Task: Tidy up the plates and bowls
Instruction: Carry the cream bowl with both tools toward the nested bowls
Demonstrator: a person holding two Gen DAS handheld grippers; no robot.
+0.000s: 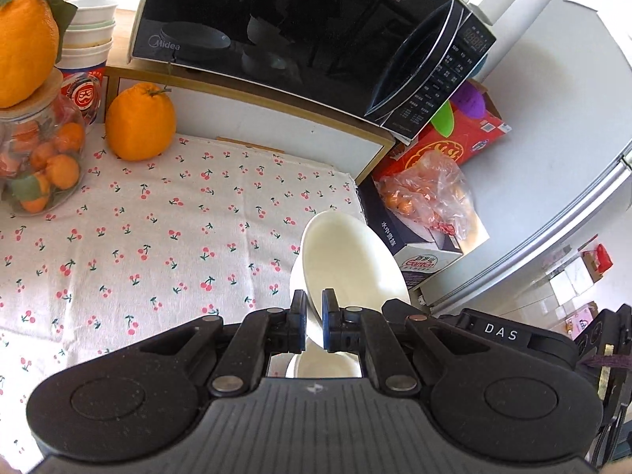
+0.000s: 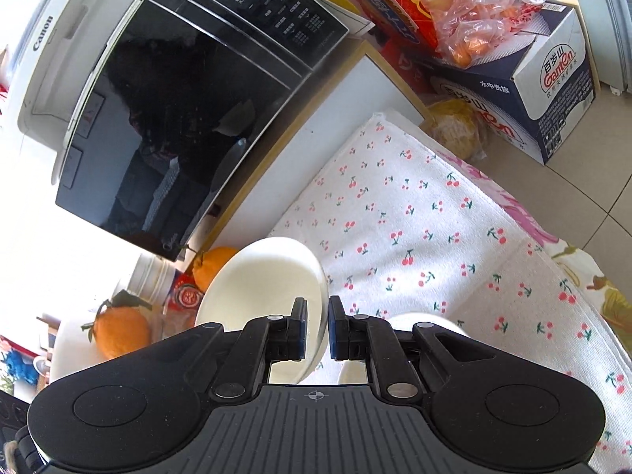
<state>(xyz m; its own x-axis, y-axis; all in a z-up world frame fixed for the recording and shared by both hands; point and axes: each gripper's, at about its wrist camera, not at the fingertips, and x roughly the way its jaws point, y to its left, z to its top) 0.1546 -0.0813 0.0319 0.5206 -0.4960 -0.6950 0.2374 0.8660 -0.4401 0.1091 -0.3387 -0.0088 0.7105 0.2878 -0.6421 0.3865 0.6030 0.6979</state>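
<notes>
My left gripper (image 1: 314, 310) is shut on the rim of a white plate (image 1: 351, 260), held tilted above the cherry-print cloth (image 1: 158, 245). Another white dish (image 1: 322, 367) shows below it, under the fingers. My right gripper (image 2: 318, 316) is shut on the rim of a white bowl (image 2: 264, 284), held tilted above the cloth (image 2: 434, 237). A second white dish (image 2: 424, 322) sits just right of that gripper, mostly hidden by it.
A black microwave (image 1: 300, 35) stands on a shelf behind the cloth. Large oranges (image 1: 140, 122), a jar of small oranges (image 1: 39, 158) and stacked paper cups (image 1: 89, 39) are at the left. Cardboard boxes (image 1: 422, 245) and a bag of fruit (image 1: 430, 193) lie on the floor at right.
</notes>
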